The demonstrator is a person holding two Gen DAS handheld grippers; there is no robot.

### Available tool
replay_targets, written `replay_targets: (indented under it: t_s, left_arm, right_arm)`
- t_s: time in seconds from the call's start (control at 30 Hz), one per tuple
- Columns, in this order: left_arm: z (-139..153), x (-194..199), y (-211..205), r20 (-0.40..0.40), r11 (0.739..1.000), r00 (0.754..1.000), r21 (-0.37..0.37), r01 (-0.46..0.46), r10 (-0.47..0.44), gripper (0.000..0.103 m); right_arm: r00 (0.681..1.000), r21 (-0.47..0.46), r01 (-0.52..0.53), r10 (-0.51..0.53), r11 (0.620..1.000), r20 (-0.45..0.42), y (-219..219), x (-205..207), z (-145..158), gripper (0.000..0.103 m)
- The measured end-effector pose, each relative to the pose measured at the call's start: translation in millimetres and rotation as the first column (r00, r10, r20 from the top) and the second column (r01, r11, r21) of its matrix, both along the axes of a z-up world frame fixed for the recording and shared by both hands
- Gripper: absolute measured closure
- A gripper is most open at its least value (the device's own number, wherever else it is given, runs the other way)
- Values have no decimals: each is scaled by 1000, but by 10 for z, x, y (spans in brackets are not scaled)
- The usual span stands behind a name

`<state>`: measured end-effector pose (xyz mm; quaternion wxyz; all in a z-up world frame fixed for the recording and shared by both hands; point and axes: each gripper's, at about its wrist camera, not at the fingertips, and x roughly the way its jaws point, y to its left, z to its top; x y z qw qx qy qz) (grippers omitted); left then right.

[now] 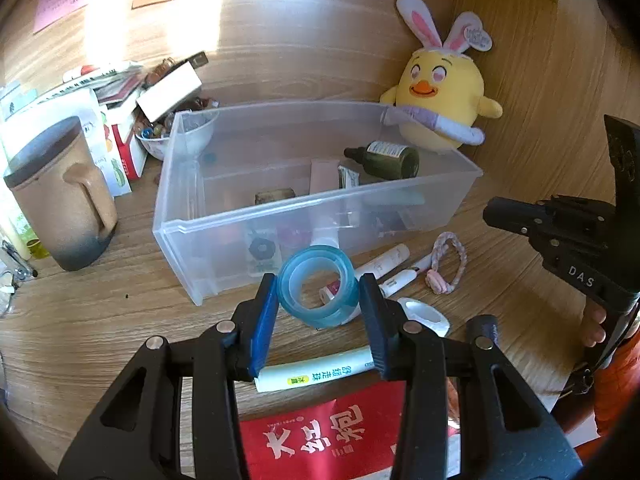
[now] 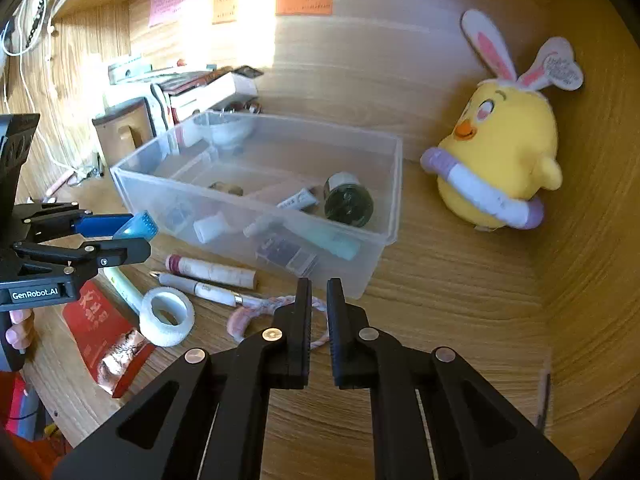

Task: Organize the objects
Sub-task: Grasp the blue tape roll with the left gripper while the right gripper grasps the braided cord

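While jaws grip tape roll (image 1: 316, 286), bin (image 1: 256, 216) ahead

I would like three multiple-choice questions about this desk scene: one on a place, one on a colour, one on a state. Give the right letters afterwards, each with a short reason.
1. Where does the dark green bottle lie?
A. inside the clear plastic bin
B. on the red packet
C. beside the mug

2. What colour is the tape roll between the fingers of the left gripper?
A. red
B. blue
C. black

3. How is the right gripper?
A. wide open
B. shut on the white tape roll
C. shut, its jaws near the pink rope ring

Answers: 1 A, the bottle rests within the bin walls. 2 B, the roll is translucent blue. 3 C, only a thin gap shows between the jaws.
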<state>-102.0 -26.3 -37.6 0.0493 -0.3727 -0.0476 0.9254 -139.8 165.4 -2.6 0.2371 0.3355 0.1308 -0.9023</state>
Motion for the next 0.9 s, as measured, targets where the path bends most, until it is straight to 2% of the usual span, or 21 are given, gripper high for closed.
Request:
replay_targets:
  t_s: [0.1, 0.23, 0.53, 0.8, 0.9]
  left_arm:
    - [56, 45, -2, -18, 1000, 1000, -8, -5, 5, 62]
    - [123, 86, -23, -39, 1000, 999, -12, -11, 11, 62]
    - [287, 92, -79, -82, 998, 996, -41, -39, 35, 62]
    - [415, 57, -175, -119, 996, 991, -57, -63, 55, 62]
    - [459, -7, -226, -127, 995, 990, -66, -76, 67, 62]
  right_arm:
    - [1000, 6, -10, 10, 1000, -6, 2, 23, 33, 96]
    - [994, -24, -51, 53, 998, 95, -4, 25, -42, 95]
    - [964, 4, -156, 151, 988, 220, -367, 90, -353, 85]
    - [961, 45, -150, 135, 988, 241, -412, -74, -524, 85]
    - [967, 54, -140, 125, 989, 220, -398, -117, -532, 91]
